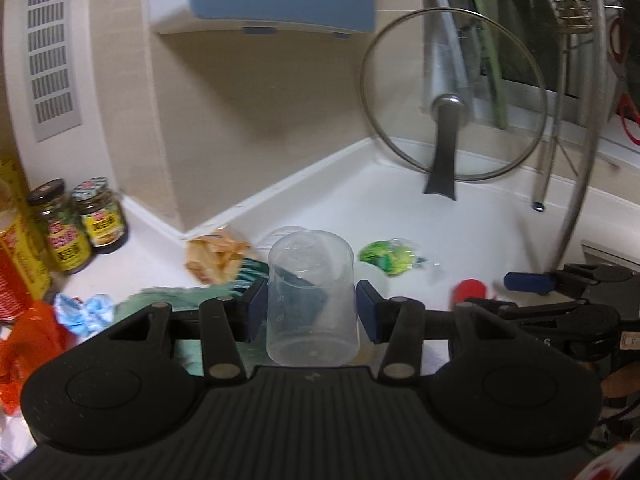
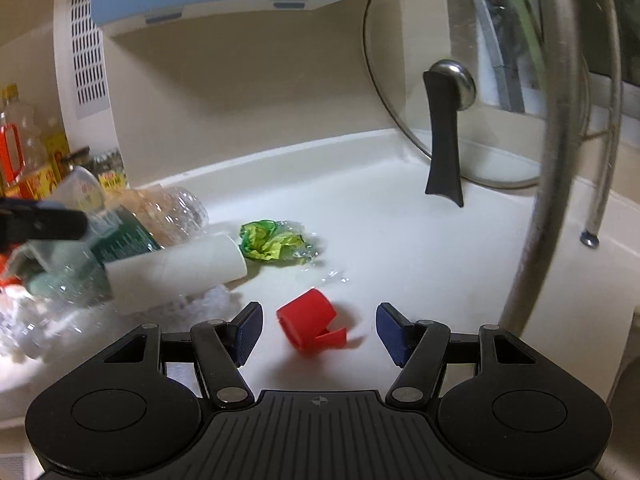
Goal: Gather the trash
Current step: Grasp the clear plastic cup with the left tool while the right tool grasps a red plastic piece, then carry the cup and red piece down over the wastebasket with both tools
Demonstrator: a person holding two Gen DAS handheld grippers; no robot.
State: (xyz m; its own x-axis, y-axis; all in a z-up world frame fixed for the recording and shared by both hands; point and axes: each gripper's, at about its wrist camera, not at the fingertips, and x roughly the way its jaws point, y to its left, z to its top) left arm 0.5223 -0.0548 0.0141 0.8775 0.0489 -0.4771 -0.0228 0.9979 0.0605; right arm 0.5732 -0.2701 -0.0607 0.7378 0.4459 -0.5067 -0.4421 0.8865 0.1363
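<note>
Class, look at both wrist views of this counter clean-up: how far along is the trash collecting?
Nothing shows as collected yet; no bin is in view. In hand: the left gripper is shut on a clear plastic cup, and the right gripper is open around a red cap on the counter. Left: green wrapper, white tube, crushed clear bottle.

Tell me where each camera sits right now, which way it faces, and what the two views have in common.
Left wrist: on the left gripper, looking along its fingers, slightly down, at the white counter; its pads clamp a clear plastic cup; the right gripper's finger shows at right.
Right wrist: on the right gripper, facing the same counter; its pads stand apart either side of a red cap, not touching it; the left gripper's finger shows at left.
Shared: glass lid, green wrapper, red cap.
</note>
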